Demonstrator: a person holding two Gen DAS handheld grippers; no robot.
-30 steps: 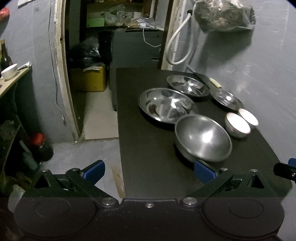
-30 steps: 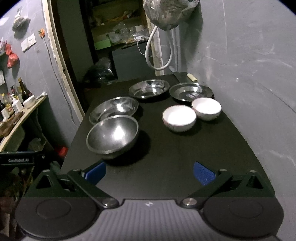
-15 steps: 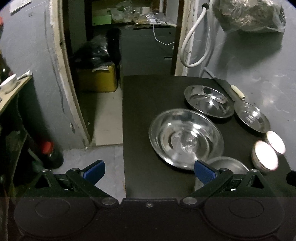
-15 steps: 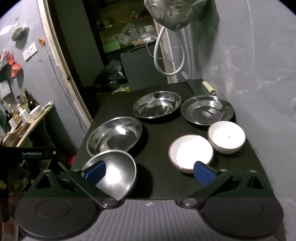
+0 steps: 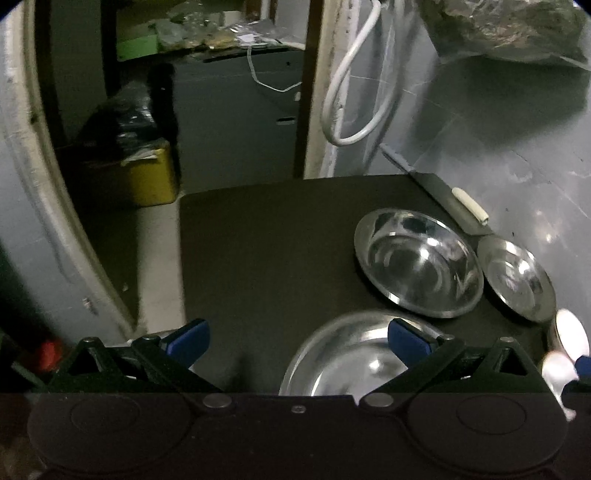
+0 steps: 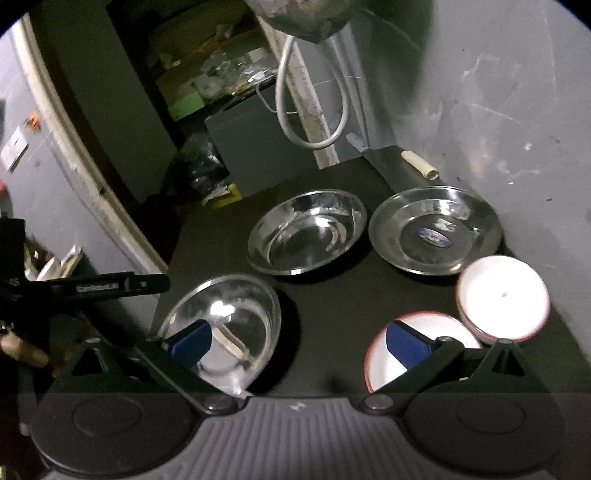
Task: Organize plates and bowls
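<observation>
On the black table (image 5: 266, 236) stand steel bowls and plates. In the left wrist view a wide steel bowl (image 5: 347, 362) lies under my right finger, a second steel bowl (image 5: 419, 262) is beyond it, and a small steel plate (image 5: 517, 277) is at the right. My left gripper (image 5: 297, 338) is open and empty above the table. In the right wrist view my right gripper (image 6: 299, 339) is open and empty; a steel bowl (image 6: 229, 317) is by its left finger, a white bowl (image 6: 373, 362) under its right finger, a second white bowl (image 6: 502, 299) beside that. A steel bowl (image 6: 306, 230) and steel plate (image 6: 436, 229) stand farther back.
A grey wall (image 6: 498, 110) runs along the table's right side, with a white hose (image 6: 314, 110) and a hanging bag (image 5: 509, 26). A knife with a pale handle (image 5: 469, 206) lies at the far right corner. A doorway with a yellow box (image 5: 147, 177) is at the left.
Both grippers have moved forward over the table and lower. The nearest steel bowl has slid out of the left view; the white bowls now lie close under the right gripper.
</observation>
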